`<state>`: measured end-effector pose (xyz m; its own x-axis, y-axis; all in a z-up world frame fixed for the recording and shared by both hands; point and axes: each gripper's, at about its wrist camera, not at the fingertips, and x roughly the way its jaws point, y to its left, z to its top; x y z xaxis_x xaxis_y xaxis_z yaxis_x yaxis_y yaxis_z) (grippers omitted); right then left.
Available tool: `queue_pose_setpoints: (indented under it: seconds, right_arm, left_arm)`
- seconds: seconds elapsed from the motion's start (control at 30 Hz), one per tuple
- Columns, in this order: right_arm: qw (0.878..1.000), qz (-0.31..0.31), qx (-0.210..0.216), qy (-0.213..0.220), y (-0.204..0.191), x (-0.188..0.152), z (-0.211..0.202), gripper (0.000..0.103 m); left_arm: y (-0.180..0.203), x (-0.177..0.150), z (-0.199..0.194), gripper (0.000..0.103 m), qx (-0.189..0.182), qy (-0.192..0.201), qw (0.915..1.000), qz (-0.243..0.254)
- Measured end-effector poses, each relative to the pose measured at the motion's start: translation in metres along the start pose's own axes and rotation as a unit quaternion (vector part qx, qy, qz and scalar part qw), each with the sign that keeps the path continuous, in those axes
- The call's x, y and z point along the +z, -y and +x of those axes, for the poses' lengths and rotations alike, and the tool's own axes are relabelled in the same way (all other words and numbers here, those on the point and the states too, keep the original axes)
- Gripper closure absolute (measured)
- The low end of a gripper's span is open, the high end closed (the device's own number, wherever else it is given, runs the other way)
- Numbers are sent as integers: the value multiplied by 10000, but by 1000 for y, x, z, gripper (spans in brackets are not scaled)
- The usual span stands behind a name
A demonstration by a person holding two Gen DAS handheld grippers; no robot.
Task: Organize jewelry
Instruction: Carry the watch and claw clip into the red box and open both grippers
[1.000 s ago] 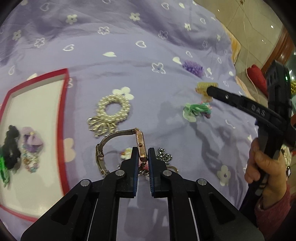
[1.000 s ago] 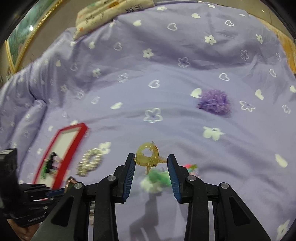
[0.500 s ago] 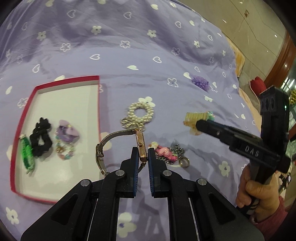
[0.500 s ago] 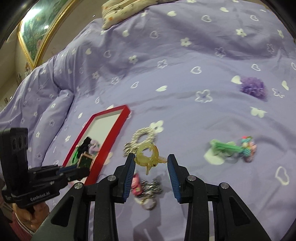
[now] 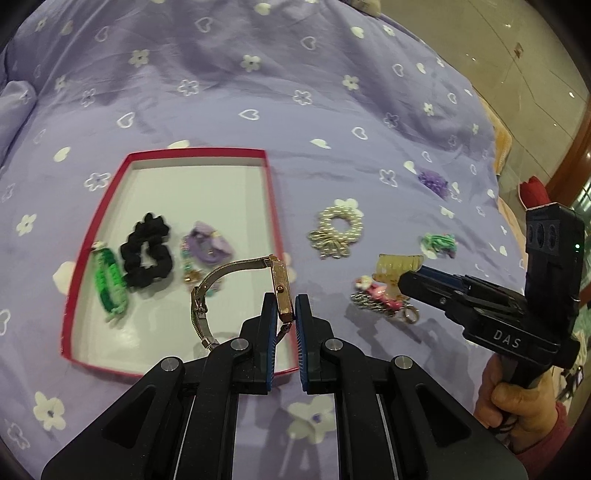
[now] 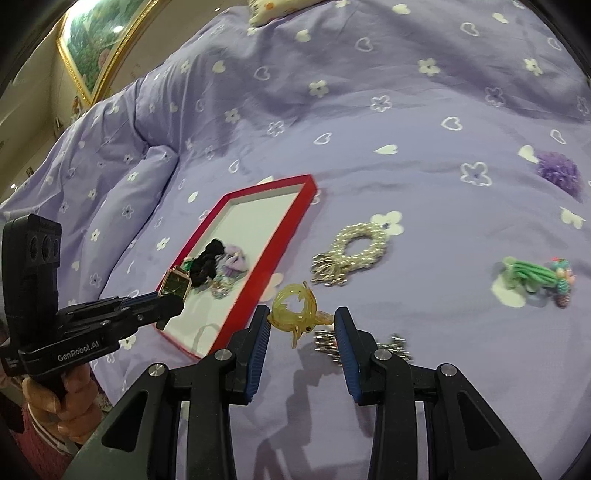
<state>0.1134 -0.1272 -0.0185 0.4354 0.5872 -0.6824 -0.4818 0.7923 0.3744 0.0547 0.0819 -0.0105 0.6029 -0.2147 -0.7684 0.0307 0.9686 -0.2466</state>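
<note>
My left gripper [image 5: 285, 309] is shut on a rose-gold watch [image 5: 282, 291] with a metal mesh strap, held above the near right part of the red-rimmed tray [image 5: 275, 210]; the watch also shows in the right wrist view [image 6: 176, 283]. My right gripper [image 6: 302, 325] is shut on a yellow translucent hair clip [image 6: 293, 307], held above the purple bedspread just right of the tray [image 6: 284, 243]. The clip also shows in the left wrist view [image 5: 397, 266]. The tray holds a green bracelet [image 5: 109, 284], a black scrunchie [image 5: 147, 251] and a purple beaded piece [image 5: 208, 245].
On the bedspread lie a pearl ring with a silver bow [image 5: 338, 230], a pink charm keychain [image 5: 382, 301], a green hair tie [image 6: 535, 277] and a purple pom-pom [image 6: 557, 173]. A pillow [image 6: 280, 5] lies at the far edge.
Both grippers have lifted and moved left toward the tray, each carrying its piece. The watch now hangs over the tray's near right corner.
</note>
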Motion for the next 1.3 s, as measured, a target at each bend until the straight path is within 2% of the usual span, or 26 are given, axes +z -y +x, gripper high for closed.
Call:
queue_pose_setpoints:
  seconds: [0.5,0.83,1.3]
  right_arm:
    - [9980,-451,389,-216,-58,10,38,67]
    - [9945,-759,578,-437,-91,24,75,67]
    - [9917,-959,309,-795,-94,32,134,67]
  left_arm:
    - [-58,-2,-12,95,460,76,9984,-308]
    - [-89,-7,7,95,708,-173,9967,-363]
    - [-113,2,45,95,930,-421,9934,-530]
